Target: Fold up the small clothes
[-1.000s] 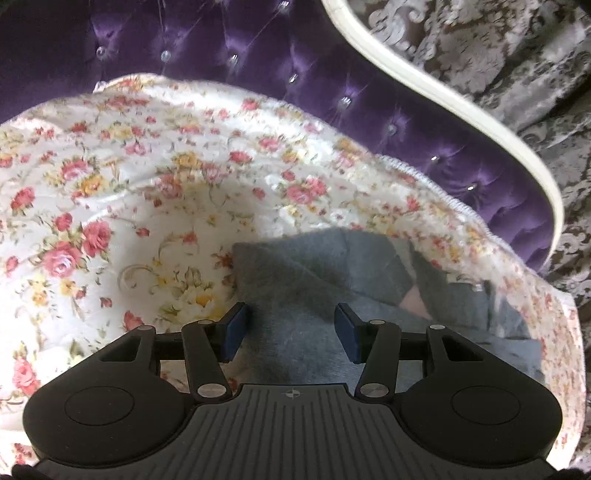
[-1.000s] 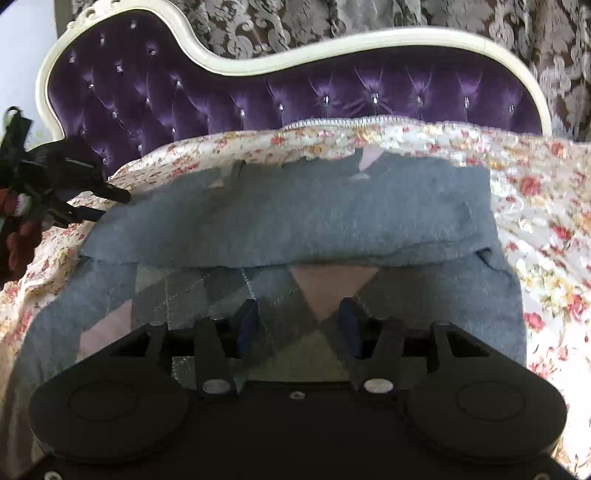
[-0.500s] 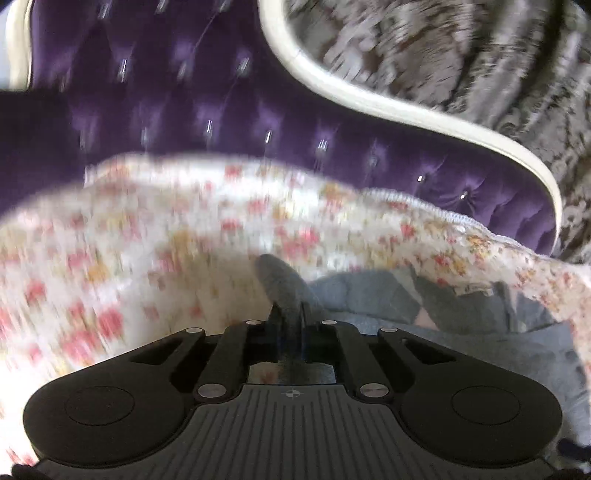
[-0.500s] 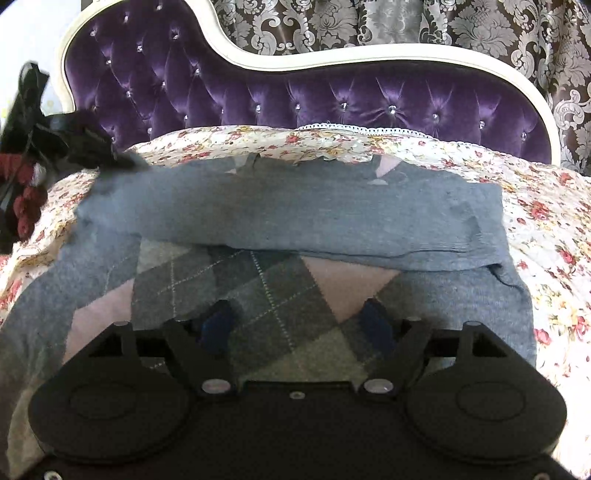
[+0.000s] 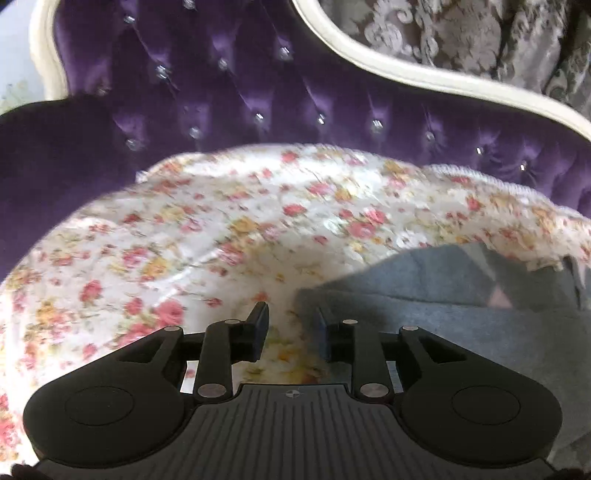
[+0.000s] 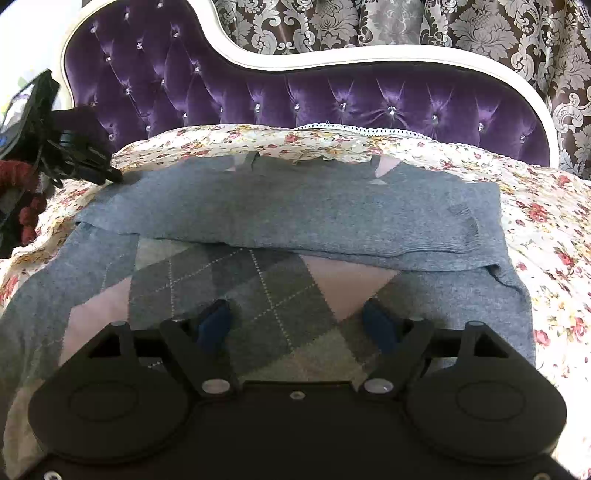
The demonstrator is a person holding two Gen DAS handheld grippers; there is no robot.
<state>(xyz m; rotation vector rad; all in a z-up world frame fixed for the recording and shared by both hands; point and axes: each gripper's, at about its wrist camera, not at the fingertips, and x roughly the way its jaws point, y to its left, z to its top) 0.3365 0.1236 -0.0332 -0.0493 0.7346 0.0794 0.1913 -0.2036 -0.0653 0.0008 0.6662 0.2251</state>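
A grey sweater (image 6: 295, 206) with a pink and grey argyle front (image 6: 258, 291) lies on the floral cover, its sleeve folded across the chest. My right gripper (image 6: 297, 325) hovers over the argyle panel with its jaws wide apart and nothing pinched. In the left wrist view the sweater (image 5: 461, 314) fills the lower right, its edge just by the right fingertip (image 5: 325, 328). My left gripper (image 5: 291, 325) has its jaws opening, with only the floral cover showing between them. From the right wrist view, the left gripper (image 6: 109, 176) sits at the sweater's far left corner.
The floral cover (image 5: 221, 240) lies over a purple tufted sofa (image 6: 332, 99) with a white curved frame (image 6: 369, 55). A patterned curtain (image 6: 406, 22) hangs behind. A dark red knitted sleeve (image 6: 26, 218) shows at the left edge.
The left jaws closed on the sweater's edge half a second ago, then let it go and parted. The left view swung left. The right jaws spread wider over the argyle panel.
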